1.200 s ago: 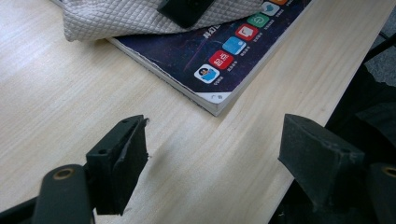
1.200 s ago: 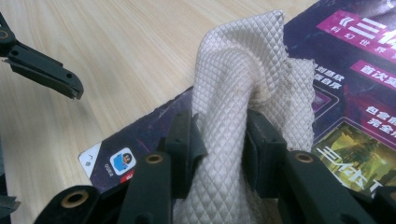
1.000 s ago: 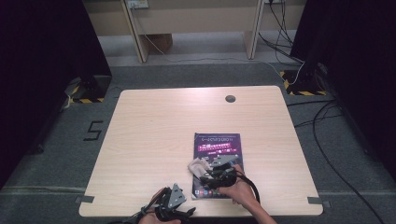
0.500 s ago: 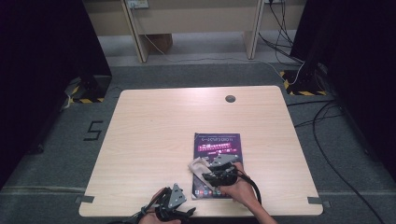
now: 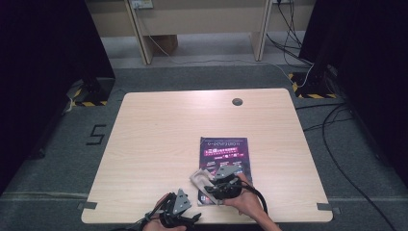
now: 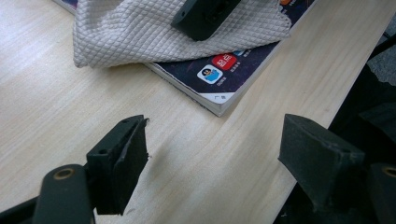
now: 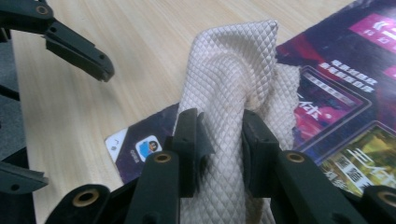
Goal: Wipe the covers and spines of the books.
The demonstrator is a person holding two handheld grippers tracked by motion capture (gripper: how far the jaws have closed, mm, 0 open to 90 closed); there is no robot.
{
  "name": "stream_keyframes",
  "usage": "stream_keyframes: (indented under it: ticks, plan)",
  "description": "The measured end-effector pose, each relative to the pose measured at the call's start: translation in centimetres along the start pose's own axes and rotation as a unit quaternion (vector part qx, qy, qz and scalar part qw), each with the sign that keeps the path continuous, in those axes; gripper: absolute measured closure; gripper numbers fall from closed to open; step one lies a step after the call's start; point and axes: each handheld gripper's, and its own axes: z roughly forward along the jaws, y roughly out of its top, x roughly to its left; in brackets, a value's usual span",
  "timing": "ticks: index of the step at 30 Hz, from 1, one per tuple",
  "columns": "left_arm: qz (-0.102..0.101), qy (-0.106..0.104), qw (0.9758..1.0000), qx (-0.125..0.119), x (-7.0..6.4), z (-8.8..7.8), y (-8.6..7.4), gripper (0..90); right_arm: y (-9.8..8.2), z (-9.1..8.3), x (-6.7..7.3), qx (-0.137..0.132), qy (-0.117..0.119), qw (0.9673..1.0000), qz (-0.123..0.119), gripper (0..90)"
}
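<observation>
R gripper jaws just closing, pinching cloth bunched over book. L gripper open, empty, above table near book corner.

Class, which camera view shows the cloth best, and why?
The right gripper view: the cloth bunches up close between the right tongs, its diamond weave clear. The left gripper view shows it draped on the magazine. The high view shows a small pale patch.

The cloth lies on the magazine's near-left corner, seemingly overhanging.
</observation>
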Motion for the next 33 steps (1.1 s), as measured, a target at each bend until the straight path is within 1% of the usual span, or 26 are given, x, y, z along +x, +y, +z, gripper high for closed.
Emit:
stream_keyframes:
  ticks: [1, 2, 3, 4, 5, 6, 7, 9, 10, 11, 12, 13, 14, 16, 17, 18, 19, 20, 21, 22, 25, 27, 29, 31, 32, 33]
  plan:
    - [0.0, 0.0, 1.0, 0.0, 0.0, 0.0, 0.0, 22.8, 0.0, 0.0, 0.0, 0.0, -0.008, 1.0, -0.001, 70.6]
    - [0.0, 0.0, 1.0, -0.001, 0.0, 0.0, 0.0, 22.8, 0.0, -0.1, -0.1, -0.001, -0.015, 0.9999, -0.008, 70.5]
    - [0.0, 0.0, 1.0, -0.001, 0.0, 0.0, 0.0, 22.8, 0.0, -0.1, -0.1, -0.001, -0.015, 0.9999, -0.008, 70.5]
    - [0.0, 0.0, 1.0, -0.001, 0.0, 0.0, 0.0, 22.8, 0.0, -0.3, -0.5, 0.002, -0.031, 0.9995, -0.01, 70.2]
    - [0.0, 0.0, 1.0, -0.001, 0.0, 0.0, 0.0, 22.8, 0.0, -0.3, -0.5, 0.002, -0.031, 0.9995, -0.01, 70.2]
    - [0.0, 0.0, 1.0, -0.001, 0.0, 0.0, 0.0, 22.8, 0.0, -0.4, -0.9, 0.0, -0.044, 0.999, -0.009, 70.2]
    - [0.0, -0.001, 1.0, -0.001, 0.0, 0.0, 0.0, 22.7, -0.2, -0.7, -1.6, -0.002, -0.047, 0.9988, 0.009, 70.2]
    - [-0.001, 0.0, 1.0, -0.002, 0.1, -0.1, 0.0, 22.6, -0.3, -0.8, -1.7, -0.003, -0.047, 0.9988, 0.012, 70.4]
    - [0.0, 0.001, 1.0, -0.001, 0.2, -0.2, 0.0, 22.5, -0.5, -0.9, -1.3, -0.003, -0.053, 0.9985, 0.008, 71.7]
    - [0.0, 0.001, 1.0, -0.001, 0.2, -0.2, 0.0, 22.1, -0.5, -0.9, -1.3, -0.003, -0.053, 0.9985, 0.008, 71.7]
    - [-0.002, 0.003, 1.0, -0.001, 0.3, -0.3, 0.0, 21.8, -0.5, -0.9, -0.5, 0.0, -0.051, 0.9987, -0.008, 71.9]
    - [-0.002, 0.003, 1.0, -0.001, 0.3, -0.3, 0.0, 21.4, -0.5, -0.9, -0.5, 0.0, -0.051, 0.9987, -0.008, 71.9]
    - [-0.004, 0.004, 1.0, -0.003, 0.4, -0.4, 0.0, 21.1, -0.6, -0.7, 0.6, 0.001, -0.035, 0.9994, -0.008, 72.0]
    - [-0.008, 0.005, 1.0, -0.002, 0.5, -0.6, -0.1, 20.5, -0.5, -0.4, 1.4, 0.0, -0.024, 0.9995, -0.02, 72.0]
    - [-0.008, 0.005, 1.0, -0.002, 0.5, -0.6, -0.1, 20.5, -0.5, -0.4, 1.4, 0.0, -0.024, 0.9995, -0.02, 72.0]
    - [-0.01, 0.006, 0.9999, -0.001, 0.7, -0.8, -0.3, 20.5, -0.5, -0.1, 2.1, -0.001, -0.011, 0.9997, -0.022, 72.0]
    - [-0.01, 0.006, 0.9999, -0.001, 0.7, -0.8, -0.3, 20.5, -0.5, -0.1, 2.1, -0.001, -0.011, 0.9997, -0.022, 72.0]
    - [-0.013, 0.008, 0.9999, -0.001, 0.7, -1.0, -0.5, 20.5, -0.4, 0.0, 2.6, 0.0, -0.004, 0.9996, -0.027, 72.0]
    - [-0.013, 0.008, 0.9999, -0.001, 0.7, -1.0, -0.5, 20.4, -0.4, 0.0, 2.6, 0.0, -0.004, 0.9996, -0.027, 72.0]
    - [-0.015, 0.01, 0.9998, -0.002, 0.8, -1.2, -0.6, 20.3, -0.4, 0.2, 3.1, 0.001, 0.006, 0.9996, -0.027, 72.0]
    - [-0.019, 0.014, 0.9997, -0.002, 0.9, -1.3, -0.6, 20.0, -0.3, 0.3, 3.4, 0.003, 0.008, 0.9994, -0.034, 71.8]
    - [-0.023, 0.018, 0.9996, -0.003, 1.1, -1.4, -0.7, 19.8, -0.2, 0.3, 3.2, 0.004, 0.011, 0.9994, -0.034, 70.8]
    - [-0.028, 0.024, 0.9993, -0.005, 1.3, -1.5, -0.7, 19.5, -0.2, 0.2, 2.8, 0.004, -0.005, 0.9995, -0.032, 70.5]
    - [-0.03, 0.026, 0.9992, -0.006, 1.3, -1.5, -0.7, 18.7, 0.0, 0.1, 2.1, 0.004, -0.028, 0.9987, -0.042, 70.4]
    - [-0.032, 0.028, 0.9991, -0.005, 1.4, -1.5, -0.7, 18.7, 0.0, 0.1, 2.1, 0.004, -0.028, 0.9987, -0.042, 70.4]
    - [-0.034, 0.031, 0.9989, -0.004, 1.5, -1.5, -0.7, 18.3, -0.1, 0.0, 1.9, 0.004, -0.03, 0.9989, -0.035, 70.5]
